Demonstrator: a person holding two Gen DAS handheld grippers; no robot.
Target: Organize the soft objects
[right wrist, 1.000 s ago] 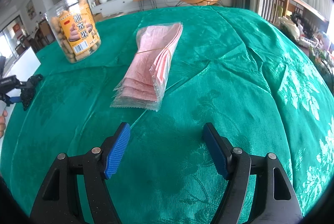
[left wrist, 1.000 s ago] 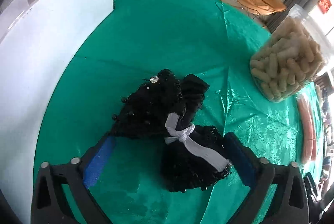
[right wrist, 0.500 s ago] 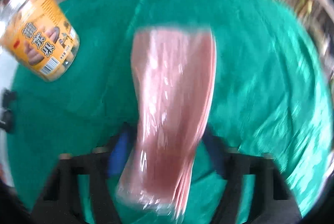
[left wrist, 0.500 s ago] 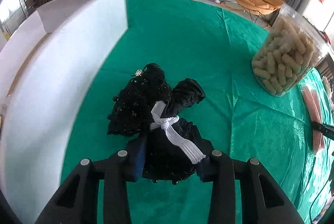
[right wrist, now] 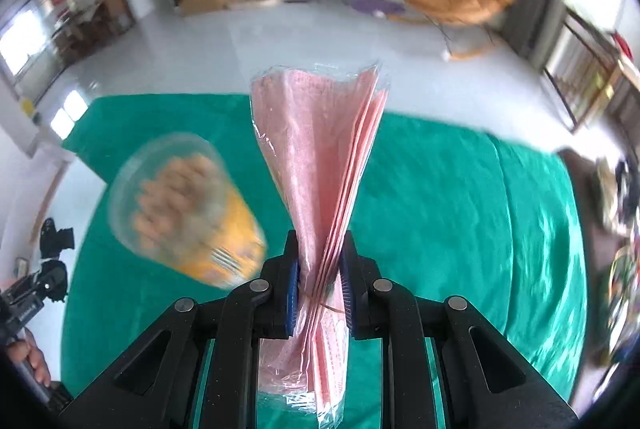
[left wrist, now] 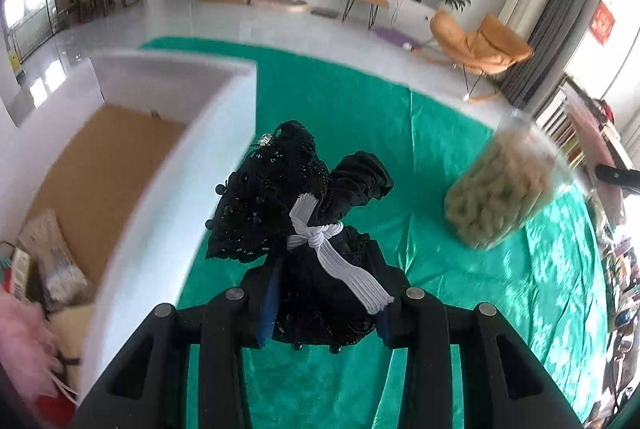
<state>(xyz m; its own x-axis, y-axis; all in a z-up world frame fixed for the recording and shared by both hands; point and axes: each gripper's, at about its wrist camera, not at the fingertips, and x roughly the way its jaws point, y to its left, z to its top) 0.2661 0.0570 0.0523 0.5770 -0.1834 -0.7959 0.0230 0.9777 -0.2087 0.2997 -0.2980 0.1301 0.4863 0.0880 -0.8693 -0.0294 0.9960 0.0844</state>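
Green-clothed tabletop (left wrist: 460, 289) now below both loads. You lifted black beaded lace bundle tied with white ribbon (left wrist: 296, 229), left hand-held gripper (left wrist: 324, 303) clamped on it, beside white-walled box (left wrist: 192, 165). Right hand-held gripper (right wrist: 319, 283) newly clamped on pink bagged cloth stack (right wrist: 316, 157), airborne. Next: box drop.

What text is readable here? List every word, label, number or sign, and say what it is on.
No text can be read.
On the jar, the label: yellow with a barcode, too blurred by motion to read.
On the wall, the red sign: too small to read.
On the pink pack: no print shows.
On the black bundle: no print shows.
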